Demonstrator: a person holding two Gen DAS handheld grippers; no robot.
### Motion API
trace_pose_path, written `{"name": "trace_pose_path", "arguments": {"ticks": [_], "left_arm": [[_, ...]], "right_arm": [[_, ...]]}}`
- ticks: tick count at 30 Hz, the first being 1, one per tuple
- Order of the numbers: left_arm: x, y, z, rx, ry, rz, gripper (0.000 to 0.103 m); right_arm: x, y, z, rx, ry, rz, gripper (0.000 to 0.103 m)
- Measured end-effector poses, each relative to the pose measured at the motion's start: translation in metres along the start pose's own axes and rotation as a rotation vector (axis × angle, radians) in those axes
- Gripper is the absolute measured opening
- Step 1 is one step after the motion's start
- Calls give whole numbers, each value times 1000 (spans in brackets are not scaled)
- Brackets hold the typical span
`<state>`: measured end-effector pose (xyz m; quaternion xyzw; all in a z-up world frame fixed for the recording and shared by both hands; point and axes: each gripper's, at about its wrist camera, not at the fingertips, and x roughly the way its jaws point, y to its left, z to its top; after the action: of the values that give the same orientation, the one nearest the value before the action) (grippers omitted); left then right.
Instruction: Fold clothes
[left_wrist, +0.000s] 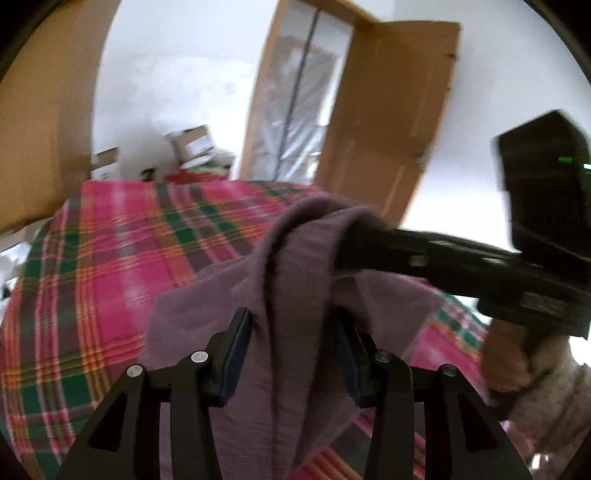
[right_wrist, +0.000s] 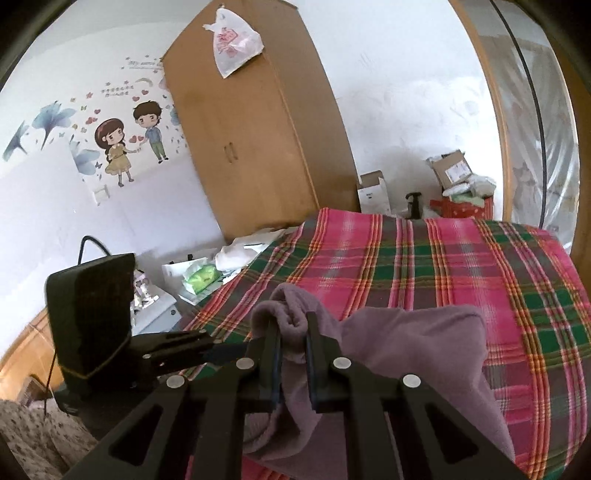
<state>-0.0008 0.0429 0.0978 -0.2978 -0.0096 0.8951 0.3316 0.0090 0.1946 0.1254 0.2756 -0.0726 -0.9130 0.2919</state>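
Note:
A purple garment (left_wrist: 295, 280) hangs bunched above a bed covered in a pink and green plaid sheet (left_wrist: 110, 277). My left gripper (left_wrist: 293, 354) has its pads pressed against a thick fold of the garment, which fills the gap between them. From the right, my right gripper (left_wrist: 351, 247) reaches in with its tip buried in the same cloth, and a hand (left_wrist: 506, 362) holds its handle. In the right wrist view my right gripper (right_wrist: 293, 350) is shut on a rolled edge of the garment (right_wrist: 413, 350). The left gripper (right_wrist: 236, 347) sits close beside it, to its left.
The plaid bed (right_wrist: 443, 258) stretches ahead. A wooden wardrobe (right_wrist: 251, 129) with a plastic bag (right_wrist: 234, 40) on top stands at the back. Cardboard boxes (right_wrist: 373, 192) lie beyond the bed's far edge. A white bedside table (right_wrist: 159, 306) is cluttered. An open wooden door (left_wrist: 388, 122) is behind.

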Motion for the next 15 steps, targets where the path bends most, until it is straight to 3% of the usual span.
{"name": "trace_pose_path", "arguments": {"ticks": [3,9,15], "left_arm": [[6,5,1,-24,12,57,47],[9,10,4,-64,23,94,47],[1,23,1,-81,7,83,47]], "right_arm": [[-1,0,0,6,4,18,11],[-6,5,1,-17,7,14,11],[-3,6,1,-30,17,14,11]]}}
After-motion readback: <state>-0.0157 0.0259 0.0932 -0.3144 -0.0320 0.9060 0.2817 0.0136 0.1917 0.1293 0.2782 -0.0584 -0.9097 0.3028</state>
